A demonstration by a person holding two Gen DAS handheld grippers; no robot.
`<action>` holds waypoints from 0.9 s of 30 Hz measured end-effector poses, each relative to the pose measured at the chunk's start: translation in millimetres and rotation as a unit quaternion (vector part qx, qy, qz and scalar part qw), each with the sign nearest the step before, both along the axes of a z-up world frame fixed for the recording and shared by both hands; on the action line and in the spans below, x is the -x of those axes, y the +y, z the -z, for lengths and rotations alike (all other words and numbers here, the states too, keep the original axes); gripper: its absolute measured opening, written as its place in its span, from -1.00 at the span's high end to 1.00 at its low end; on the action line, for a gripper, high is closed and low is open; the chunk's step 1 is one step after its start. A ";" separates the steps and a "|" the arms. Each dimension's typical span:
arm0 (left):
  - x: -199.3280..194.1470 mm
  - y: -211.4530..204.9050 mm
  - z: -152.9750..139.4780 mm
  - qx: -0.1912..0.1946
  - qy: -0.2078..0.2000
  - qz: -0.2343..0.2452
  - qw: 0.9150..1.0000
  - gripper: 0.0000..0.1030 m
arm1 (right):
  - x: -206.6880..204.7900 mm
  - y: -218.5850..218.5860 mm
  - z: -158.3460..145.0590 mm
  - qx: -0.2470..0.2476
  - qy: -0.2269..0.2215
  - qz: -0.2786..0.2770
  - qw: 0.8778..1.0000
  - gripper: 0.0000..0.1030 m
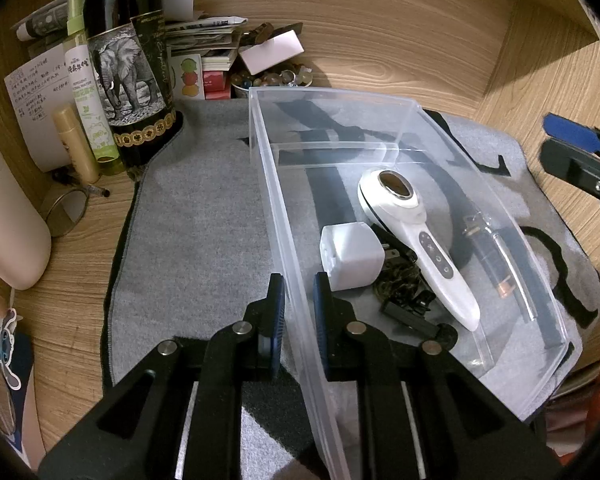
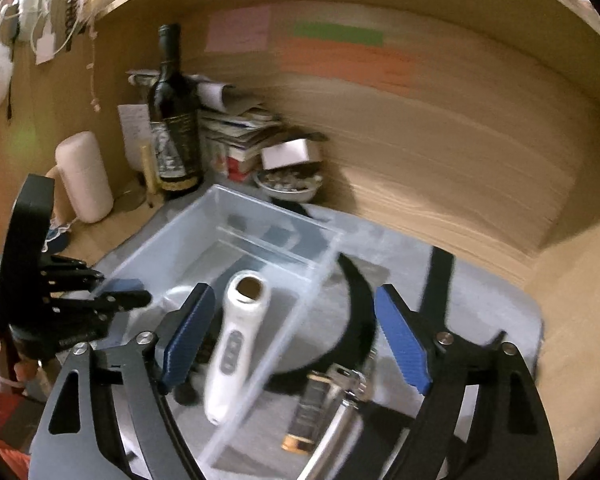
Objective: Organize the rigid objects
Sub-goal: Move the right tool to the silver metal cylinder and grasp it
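Clear plastic bin (image 1: 268,184) is where everything's headed, and the left gripper (image 1: 298,312) has its jaws straddling the bin's left wall near the close corner. They're nearly closed, but I can't tell for sure whether the pads actually pinch the wall.

Right gripper (image 2: 296,332) is spread wide with nothing in it, hovering over the bin's right wall. Right under it, outside the bin on the grey mat (image 2: 480,292), lie a dark battery-looking stick (image 2: 306,416) and a silver metal piece (image 2: 340,412), side by side. The view is blurry, so I won't swear what they are. Their long axes run roughly along the jaws' pointing direction, toward the desk's back edge. So the right hand is clearly the nearer one for those, and I'd guess a wrist twist is needed to close across them.

Inside the bin already: a white handheld device (image 1: 416,232) lying lengthwise, a white charger cube (image 1: 350,256), and some dark cable (image 1: 404,292).

Wine bottle (image 1: 128,64) and clutter sit in the desk's back-left corner.
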State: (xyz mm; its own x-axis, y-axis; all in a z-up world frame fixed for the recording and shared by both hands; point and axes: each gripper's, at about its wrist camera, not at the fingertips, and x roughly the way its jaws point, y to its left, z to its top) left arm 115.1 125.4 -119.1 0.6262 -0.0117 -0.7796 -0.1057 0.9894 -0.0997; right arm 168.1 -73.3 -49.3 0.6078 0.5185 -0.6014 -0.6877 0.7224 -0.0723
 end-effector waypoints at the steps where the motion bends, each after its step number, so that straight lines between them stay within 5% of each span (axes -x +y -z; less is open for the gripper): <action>1: 0.2 0.0 0.0 0.000 0.000 0.000 1.000 0.73 | 0.2 -6.0 1.0 0.000 0.000 0.008 1.000 -0.55; 20: 0.1 0.3 0.1 0.000 0.000 0.000 1.000 0.73 | -19.3 -68.5 97.8 0.053 0.120 0.096 0.987 -0.55; 27: 0.1 0.5 0.1 0.000 0.000 0.001 1.000 0.73 | -20.1 -58.5 115.6 0.060 0.125 0.088 0.986 -0.50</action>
State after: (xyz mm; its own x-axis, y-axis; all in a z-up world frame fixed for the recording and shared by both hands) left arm 115.0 125.9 -119.3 0.6269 -0.0128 -0.7790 -0.1045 0.9894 -0.1004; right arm 188.2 -131.8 -164.9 0.5065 0.3333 -0.7952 -0.5588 0.8292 -0.0084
